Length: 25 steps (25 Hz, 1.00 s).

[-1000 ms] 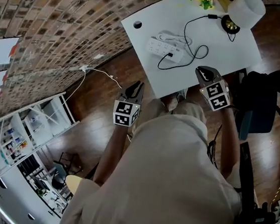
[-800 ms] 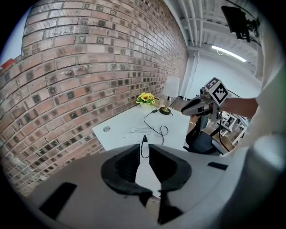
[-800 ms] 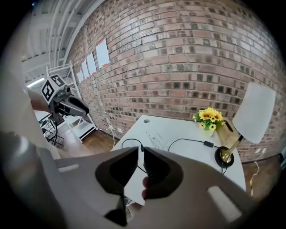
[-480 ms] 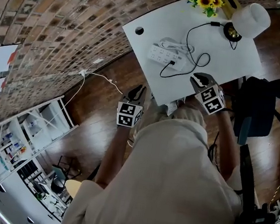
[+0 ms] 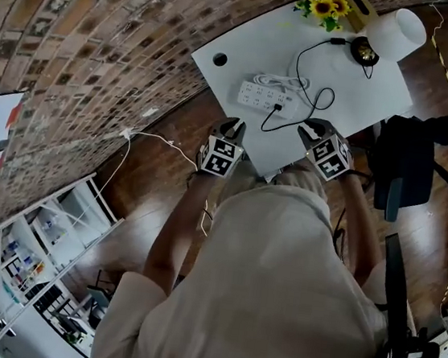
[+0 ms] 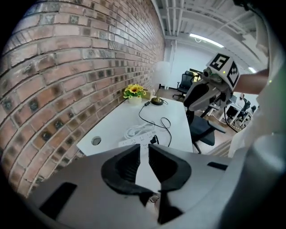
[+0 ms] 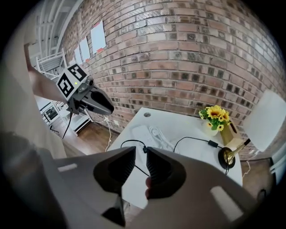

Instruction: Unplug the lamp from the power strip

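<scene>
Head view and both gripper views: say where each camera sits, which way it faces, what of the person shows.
Head view: on the head, steeply down at table and power strip; torso, arms, left gripper, right gripper show.
Left gripper view: on the left gripper, along empty, parted jaws, down the table; right gripper shows.
Right gripper view: on the right gripper, along empty jaws just opening, towards the brick wall; left gripper shows.
Shared: power strip.
</scene>
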Motion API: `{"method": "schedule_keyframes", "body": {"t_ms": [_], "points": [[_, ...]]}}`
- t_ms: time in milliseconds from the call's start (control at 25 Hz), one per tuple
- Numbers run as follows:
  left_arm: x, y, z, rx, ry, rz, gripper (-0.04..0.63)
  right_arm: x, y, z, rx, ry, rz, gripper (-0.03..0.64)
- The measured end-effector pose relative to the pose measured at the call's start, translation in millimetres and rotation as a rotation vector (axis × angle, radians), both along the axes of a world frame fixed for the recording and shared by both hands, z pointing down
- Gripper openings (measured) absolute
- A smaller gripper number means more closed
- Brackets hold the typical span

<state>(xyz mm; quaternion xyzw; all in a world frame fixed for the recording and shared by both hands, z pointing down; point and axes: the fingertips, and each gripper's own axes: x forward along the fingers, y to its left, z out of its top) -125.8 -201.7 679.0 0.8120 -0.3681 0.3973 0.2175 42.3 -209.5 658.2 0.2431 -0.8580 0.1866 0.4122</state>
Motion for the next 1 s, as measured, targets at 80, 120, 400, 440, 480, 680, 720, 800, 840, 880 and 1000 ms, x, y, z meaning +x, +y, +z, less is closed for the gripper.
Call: {"method": "schedule_keyframes", "body": {"t_ms": [80,120,400,440,480,680,720,800,840,880,1000], "points": [[2.0,-12.7,15.8,-0.012,-0.013,0.052,0.063,-9.0,-2.0,7.3,0.003,0.021,-0.001,0.078],[2.9,-19.0,24.9,-0.022,-0.022,0.076,0.062,-12.9,-3.4,12.6,0.006,0.038,-0.007,0.08],[24.2,-50.9,94.7,-0.103,-0.119,0.268,0.028,-29.8,-12.9,64.5,0.012,0.146,-0.037,0.093],[27.6,-52.6,104.6,-0.112,-0.137,0.299,0.028,-31.2,-14.6,71.9,0.012,0.159,-0.041,0.094],[30.6,-54.2,113.6,-0.119,-0.154,0.329,0.028,-32.5,-16.3,78.7,0.012,0.171,-0.046,0.095],[40.1,-58.9,142.4,-0.119,-0.221,0.422,0.021,-39.6,-19.1,107.5,0.012,0.213,-0.082,0.102],[42.0,-59.5,146.7,-0.113,-0.229,0.44,0.021,-40.7,-20.5,113.0,0.019,0.221,-0.092,0.103],[45.3,-61.1,154.9,-0.093,-0.245,0.494,0.023,-43.1,-25.2,123.7,0.035,0.238,-0.116,0.103],[45.7,-61.0,159.1,-0.081,-0.257,0.529,0.022,-44.7,-26.7,129.1,0.042,0.247,-0.132,0.104],[45.4,-60.5,163.2,-0.067,-0.272,0.566,0.021,-46.7,-27.0,134.3,0.047,0.257,-0.15,0.106],[46.0,-56.9,170.7,-0.042,-0.3,0.657,0.021,-53.6,-24.6,148.7,0.05,0.279,-0.203,0.112]]}}
